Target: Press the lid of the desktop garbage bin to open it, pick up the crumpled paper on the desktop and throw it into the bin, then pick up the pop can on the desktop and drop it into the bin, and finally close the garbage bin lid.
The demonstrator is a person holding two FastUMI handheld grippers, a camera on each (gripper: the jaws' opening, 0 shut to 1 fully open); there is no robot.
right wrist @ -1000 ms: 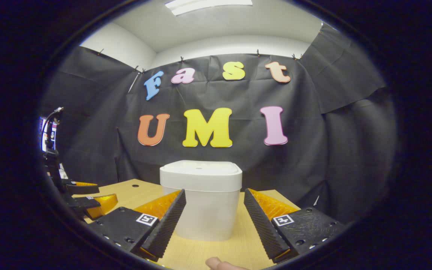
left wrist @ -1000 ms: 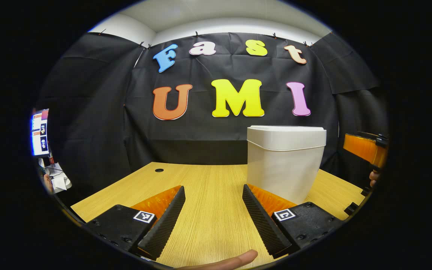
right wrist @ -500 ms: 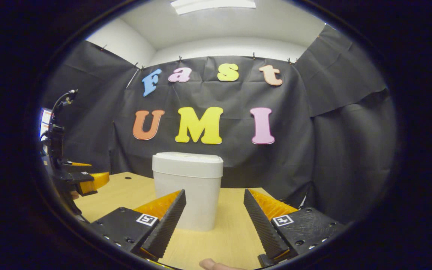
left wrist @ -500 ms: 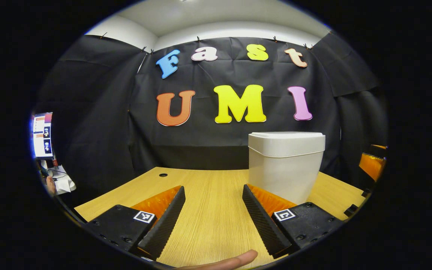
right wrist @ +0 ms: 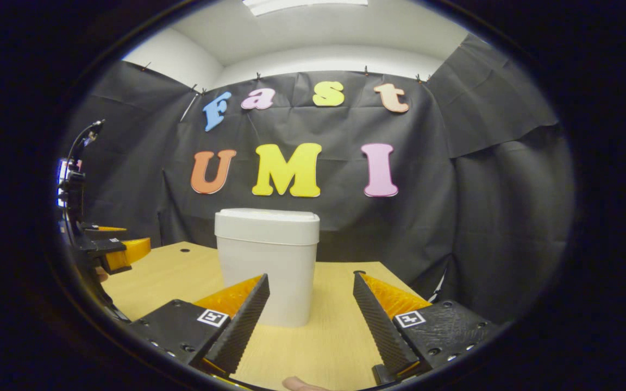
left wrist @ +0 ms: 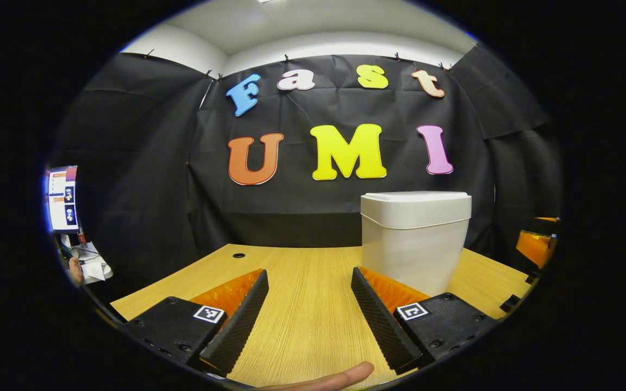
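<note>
Both fingers of my left gripper point(left wrist: 307, 309) and right gripper point(right wrist: 310, 315) stood spread, empty; garbage bin point(right wrist: 267, 266) lid point(right wrist: 267, 218) shut, nothing visibly left.

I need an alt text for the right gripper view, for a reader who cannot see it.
A white garbage bin with its lid closed stands on a wooden desk, straight ahead of the open, empty right gripper. The left gripper appears at the far left edge of the view.
</note>
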